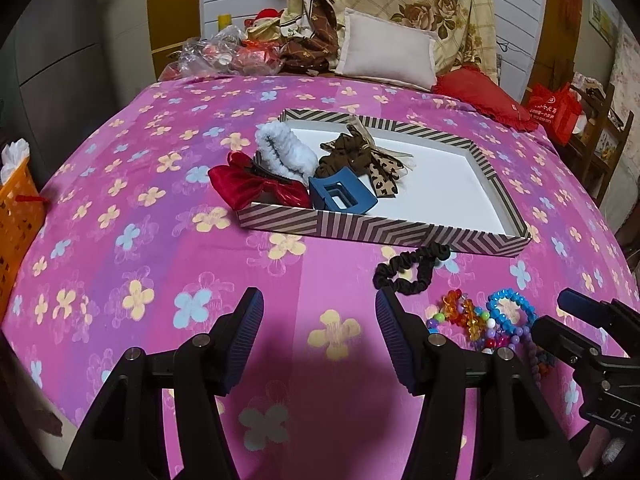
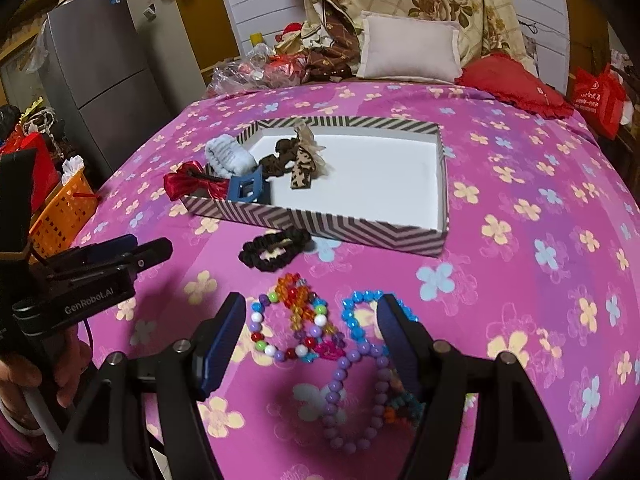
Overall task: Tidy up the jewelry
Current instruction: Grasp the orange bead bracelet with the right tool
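Between the right gripper's (image 2: 310, 338) spread fingers lie the beaded bracelets (image 2: 320, 332).

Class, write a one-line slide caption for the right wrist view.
Open right gripper hovers over beaded bracelets on the floral bedspread, striped tray of hair accessories beyond.

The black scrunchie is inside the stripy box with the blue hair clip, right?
Not quite. The black scrunchie lies on the pink bedspread, just outside the front wall of the stripy box. The right wrist view shows it clearly. The blue hair clip really is inside the box.
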Tool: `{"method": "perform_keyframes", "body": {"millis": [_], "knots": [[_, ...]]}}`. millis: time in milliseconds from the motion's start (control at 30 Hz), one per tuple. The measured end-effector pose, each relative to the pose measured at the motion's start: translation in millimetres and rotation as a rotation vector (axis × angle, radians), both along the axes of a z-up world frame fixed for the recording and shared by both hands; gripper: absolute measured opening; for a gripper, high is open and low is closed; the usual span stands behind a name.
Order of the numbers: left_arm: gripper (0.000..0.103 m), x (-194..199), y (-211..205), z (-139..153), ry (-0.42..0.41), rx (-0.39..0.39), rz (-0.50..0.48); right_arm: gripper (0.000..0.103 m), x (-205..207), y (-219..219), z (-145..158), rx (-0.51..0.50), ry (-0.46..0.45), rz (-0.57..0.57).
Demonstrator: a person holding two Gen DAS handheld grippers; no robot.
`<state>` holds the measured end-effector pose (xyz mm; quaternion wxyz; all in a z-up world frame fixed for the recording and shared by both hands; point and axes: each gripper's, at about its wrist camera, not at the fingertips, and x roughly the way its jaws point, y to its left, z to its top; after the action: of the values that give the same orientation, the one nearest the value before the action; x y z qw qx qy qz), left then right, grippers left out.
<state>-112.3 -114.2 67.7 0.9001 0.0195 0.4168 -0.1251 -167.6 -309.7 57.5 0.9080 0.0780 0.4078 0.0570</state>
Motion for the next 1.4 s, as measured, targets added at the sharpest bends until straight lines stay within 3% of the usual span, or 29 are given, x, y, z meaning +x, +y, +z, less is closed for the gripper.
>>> {"method": "perform_keyframes", "body": {"millis": [567,900,1067,1400], "knots": [[0.059,-12,0,-2,0.014,-0.005,-0.008,0.075,-11,-2,2,-0.005,0.002,0.001],[0.059,-11,0,-14,0.121,-0.096,-0.058,0.075,-26,-14,-13,-0.032,0.04,0.021],[0.059,-10,-7,-20,0.133,-0.089,-0.062,0.074,-32,-21,-22,-0.042,0.058,0.027],[0.059,7,-8,-30,0.17,-0.093,-0.03,0.047,-13,5,-24,-0.012,0.028,0.118]]}}
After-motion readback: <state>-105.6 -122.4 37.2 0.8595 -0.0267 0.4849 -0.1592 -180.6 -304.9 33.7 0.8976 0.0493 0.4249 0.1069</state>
